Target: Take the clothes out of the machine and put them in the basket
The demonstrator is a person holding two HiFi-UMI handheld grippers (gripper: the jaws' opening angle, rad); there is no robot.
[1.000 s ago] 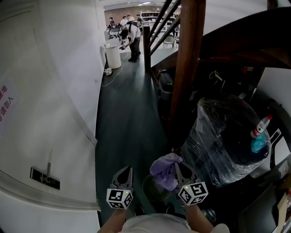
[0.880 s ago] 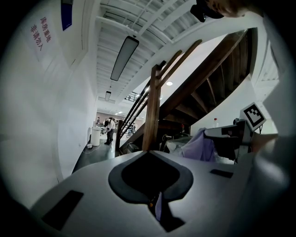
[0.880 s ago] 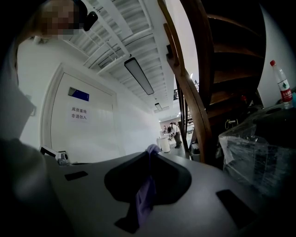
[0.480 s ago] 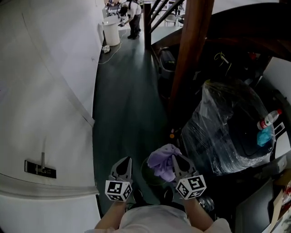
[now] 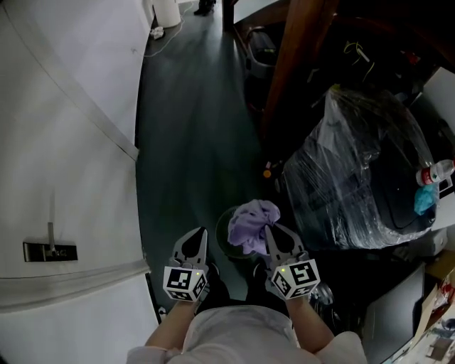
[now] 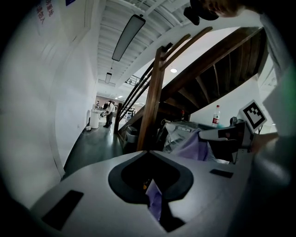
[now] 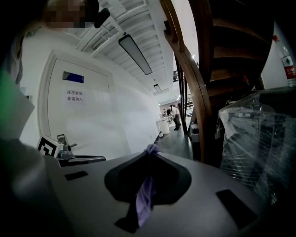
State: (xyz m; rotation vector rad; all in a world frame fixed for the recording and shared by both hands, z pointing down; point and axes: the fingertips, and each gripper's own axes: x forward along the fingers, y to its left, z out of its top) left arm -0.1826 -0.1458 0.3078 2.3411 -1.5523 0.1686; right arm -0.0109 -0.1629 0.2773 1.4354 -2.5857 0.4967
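Lilac cloth [image 5: 252, 224] pinched in the right gripper [image 5: 271, 229], above the round dark basket [image 5: 222, 236].
The cloth is pale purple, soft and bunched, and bulges past the fingertips, with a strip trailing back between the closed jaws. Just beside it, the left gripper [image 5: 200, 233] presses its jaws together on a thin purple scrap [image 6: 155, 201]; I cannot tell whether that is the same cloth. The basket stands on the dark floor [image 5: 192, 142] near a plastic-wrapped bundle [image 5: 355, 185].

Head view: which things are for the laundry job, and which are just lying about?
For the job: purple cloth, pinched in the right gripper; round basket under it; left gripper, shut on a purple scrap.
Just lying about: plastic-wrapped bundle; water bottle; wooden post; white bin.
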